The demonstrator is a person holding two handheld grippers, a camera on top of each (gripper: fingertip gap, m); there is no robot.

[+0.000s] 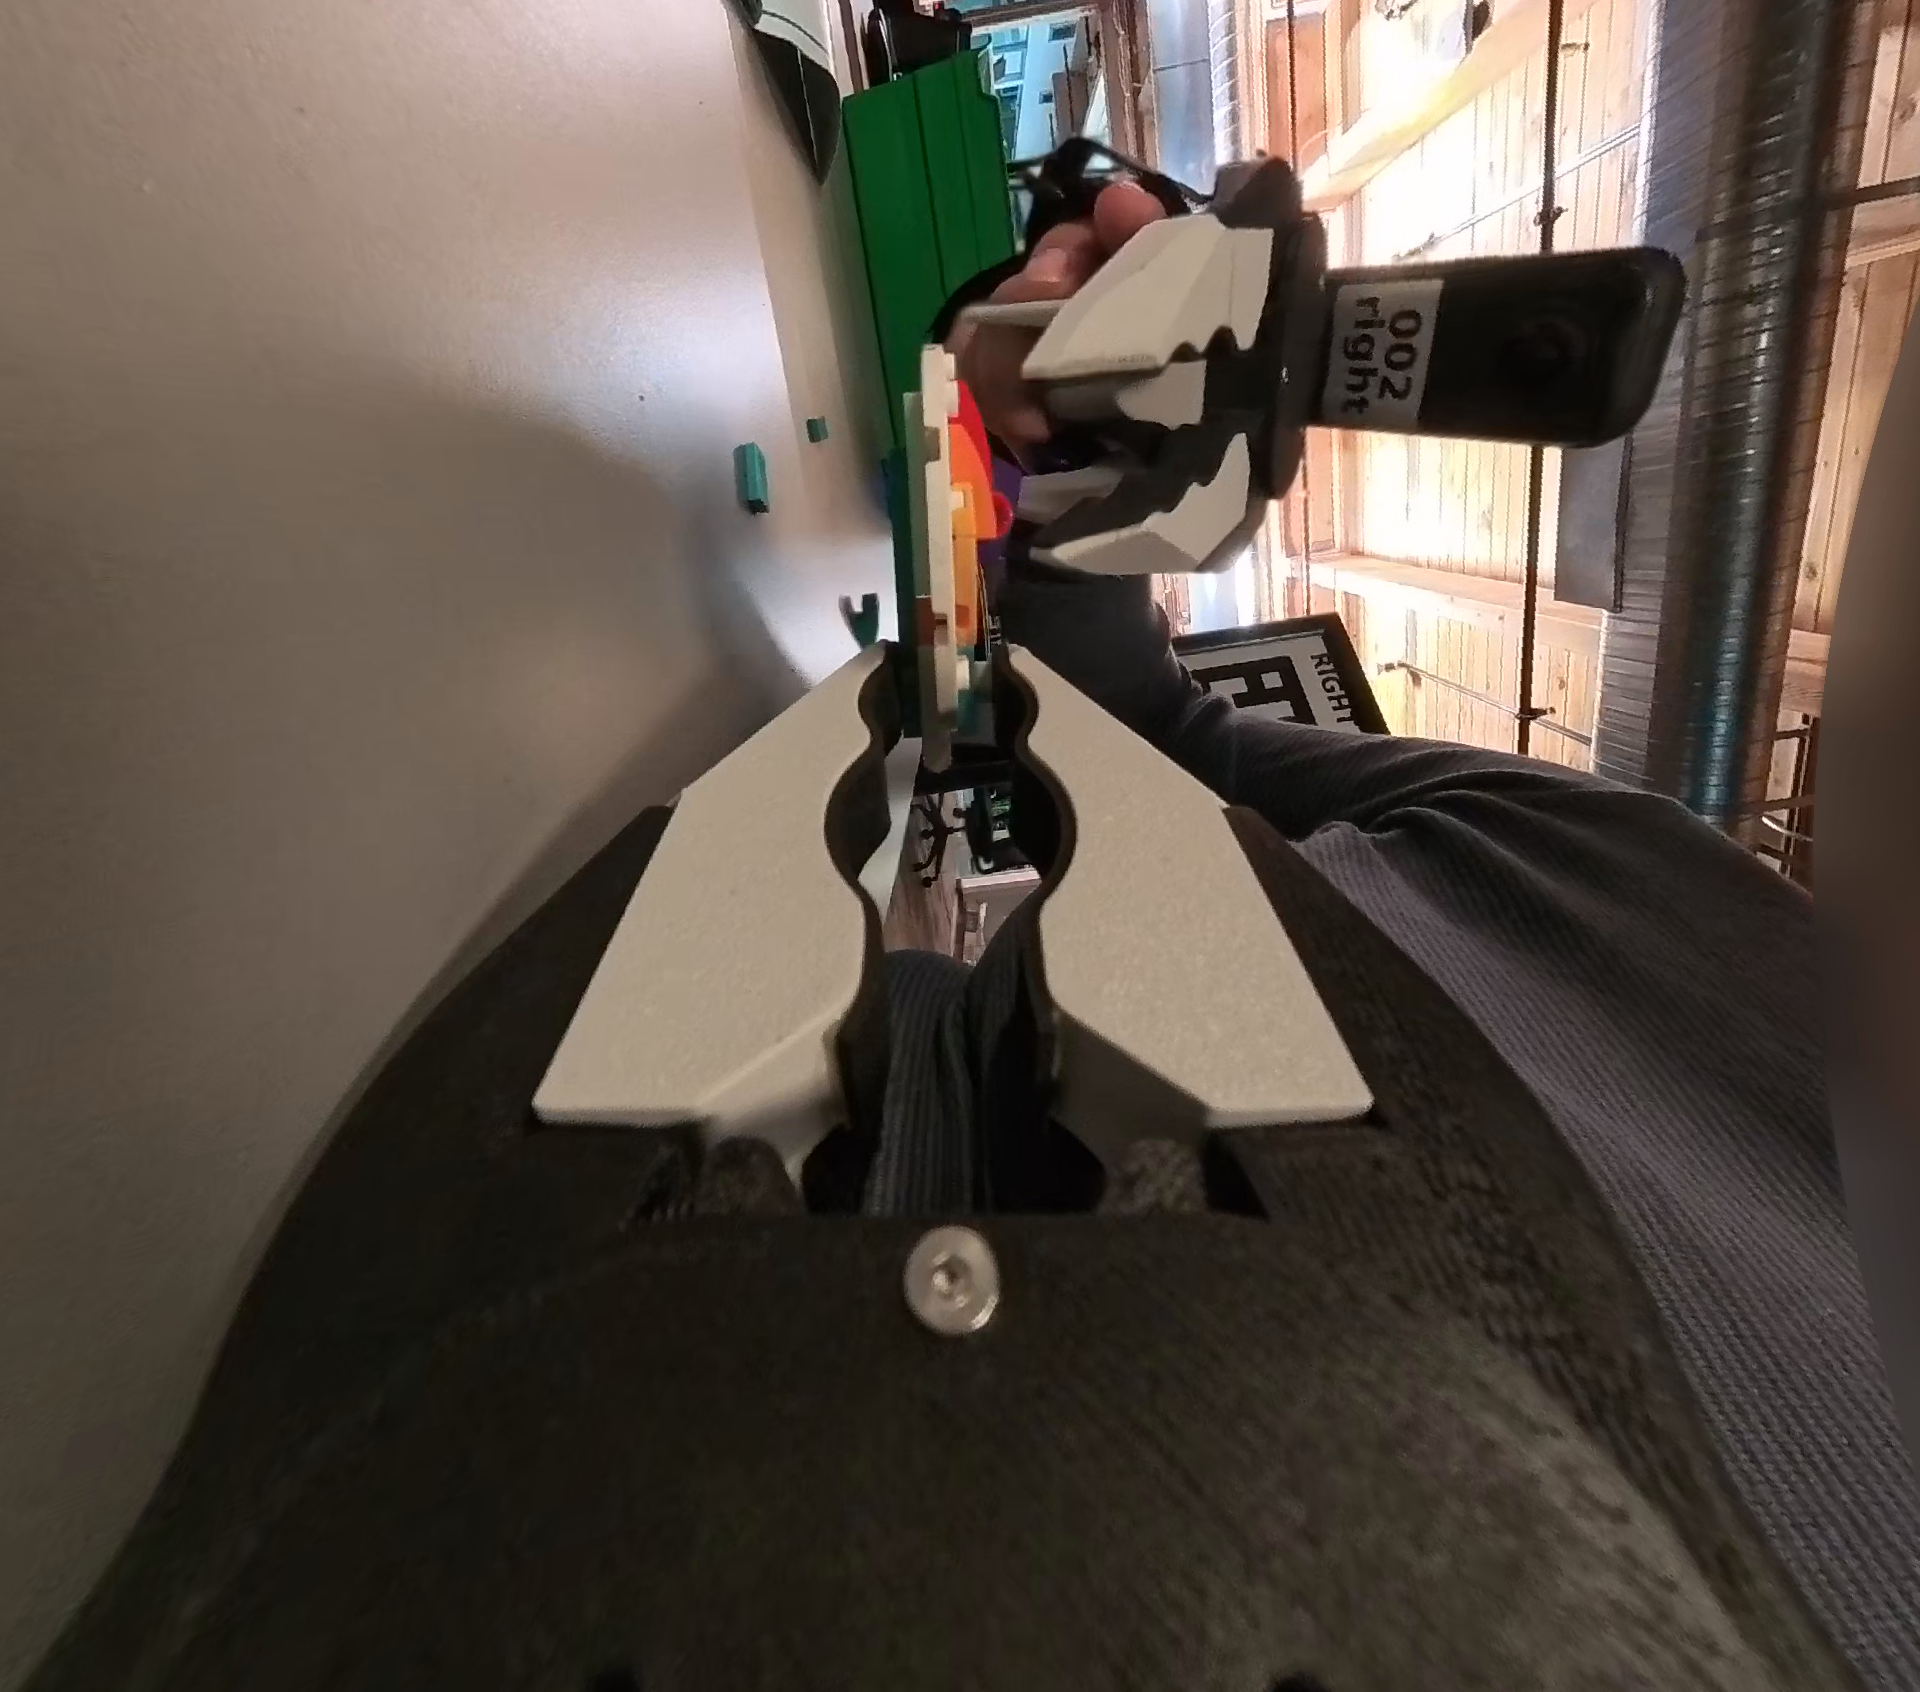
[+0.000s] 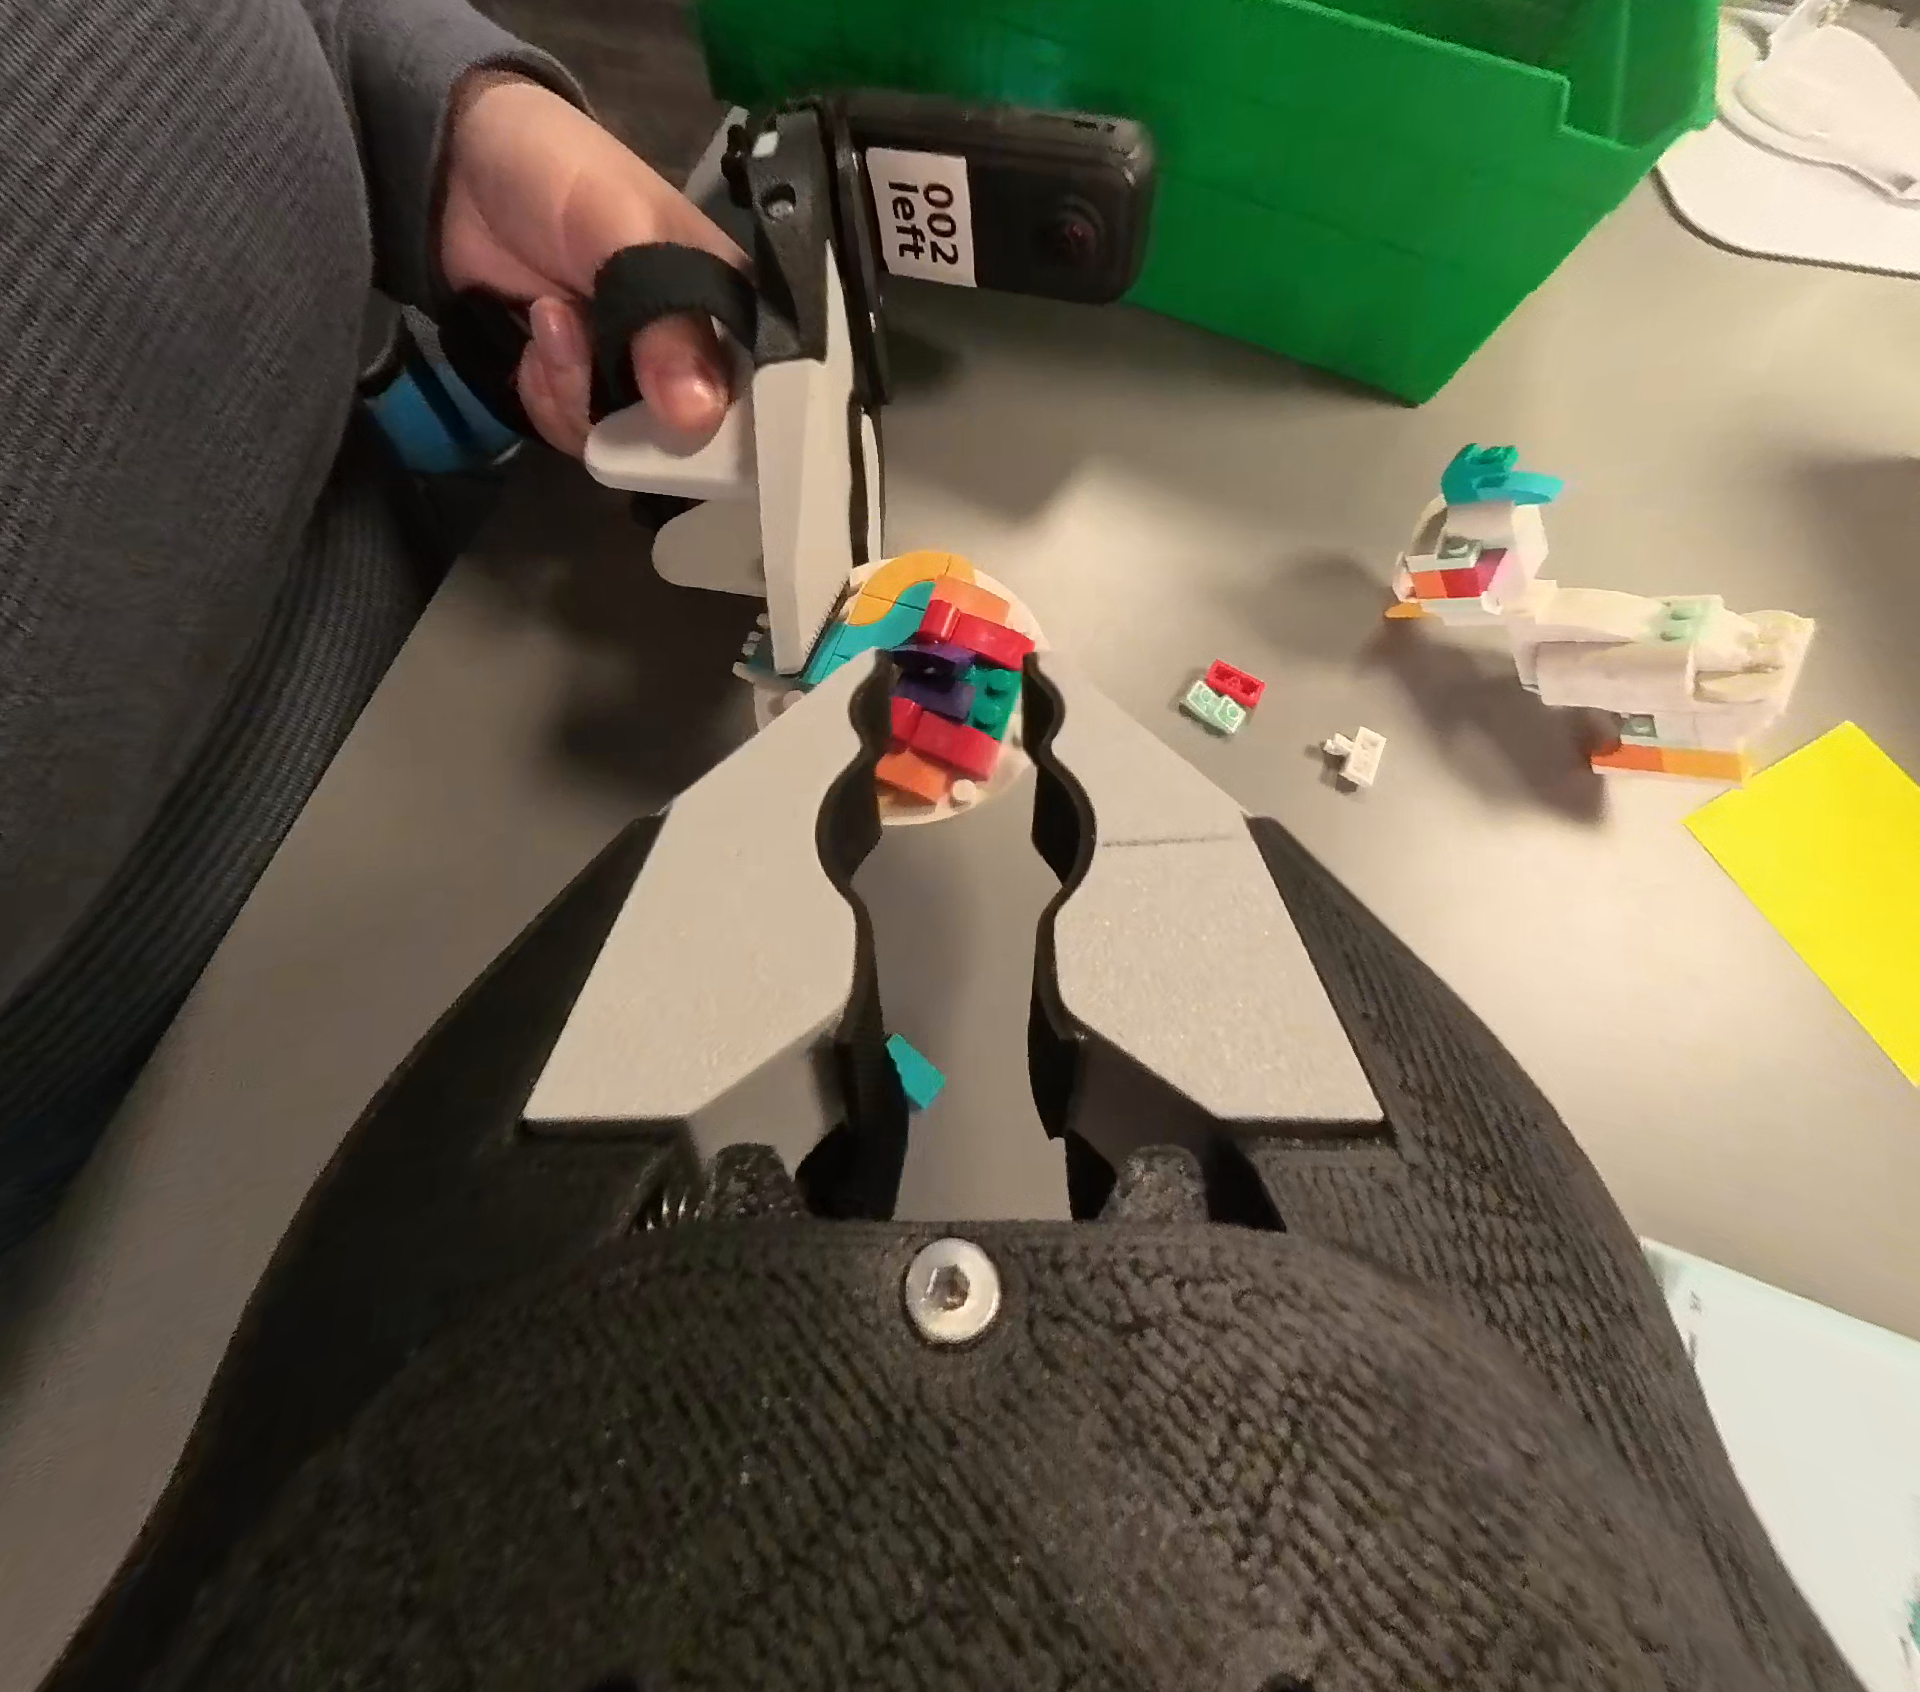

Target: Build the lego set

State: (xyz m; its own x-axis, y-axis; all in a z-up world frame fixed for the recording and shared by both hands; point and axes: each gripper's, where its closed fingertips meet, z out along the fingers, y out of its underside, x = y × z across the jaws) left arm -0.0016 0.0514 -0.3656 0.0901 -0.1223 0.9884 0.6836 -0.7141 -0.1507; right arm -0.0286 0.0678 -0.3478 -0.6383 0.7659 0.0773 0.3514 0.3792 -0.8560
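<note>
A round white lego plate (image 2: 971, 795) carries a fan of red, orange, purple and teal bricks (image 2: 961, 686). My left gripper (image 1: 945, 666) is shut on the plate's edge and holds it on edge above the grey table; it also shows in the right wrist view (image 2: 800, 650). My right gripper (image 2: 956, 681) is open, its jaws standing either side of the coloured bricks. In the left wrist view the right gripper (image 1: 1034, 463) sits just beside the coloured side of the plate (image 1: 940, 499). I cannot tell whether its fingers touch the bricks.
A white lego bird (image 2: 1590, 645) stands at the right. Loose pieces lie on the table: a red and pale green pair (image 2: 1224, 695), a white piece (image 2: 1356, 754), a teal piece (image 2: 914, 1071). A green bin (image 2: 1195, 84) stands behind, yellow paper (image 2: 1829, 863) at the right. Both grippers' tips are close together, under 4 cm apart.
</note>
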